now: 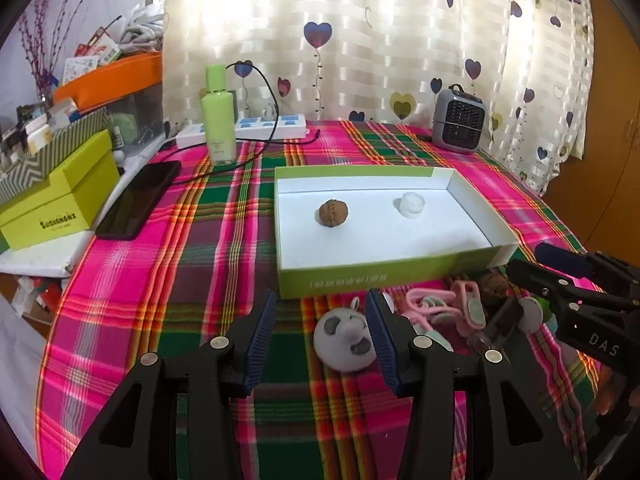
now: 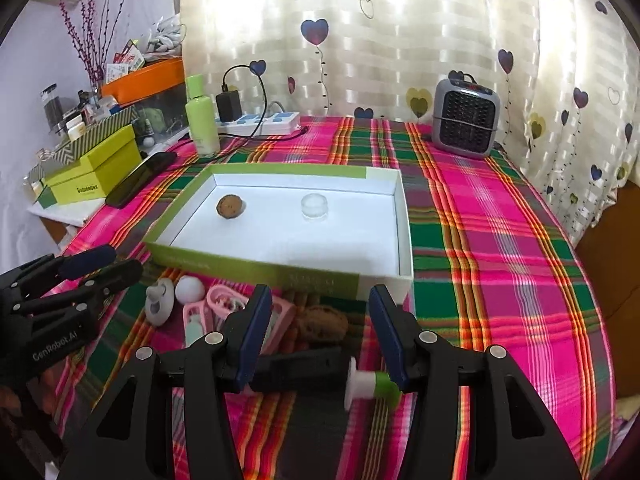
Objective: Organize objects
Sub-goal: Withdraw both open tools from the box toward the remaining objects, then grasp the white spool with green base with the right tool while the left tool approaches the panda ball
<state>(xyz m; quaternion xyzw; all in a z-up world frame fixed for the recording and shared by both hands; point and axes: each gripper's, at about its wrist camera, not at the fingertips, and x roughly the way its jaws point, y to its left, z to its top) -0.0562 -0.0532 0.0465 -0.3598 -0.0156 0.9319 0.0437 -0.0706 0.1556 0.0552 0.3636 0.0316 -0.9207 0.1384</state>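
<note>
A shallow white box with green sides lies on the plaid cloth. In it are a walnut and a clear round jar. In front of it lies a pile: a grey-white panda toy, pink clips, a second walnut, a black bar and a white-green stopper. My left gripper is open just left of the panda. My right gripper is open above the second walnut.
A green lotion bottle, a power strip, a black phone and stacked green boxes stand at the left and back. A grey heater is at the back right. The curtain hangs behind.
</note>
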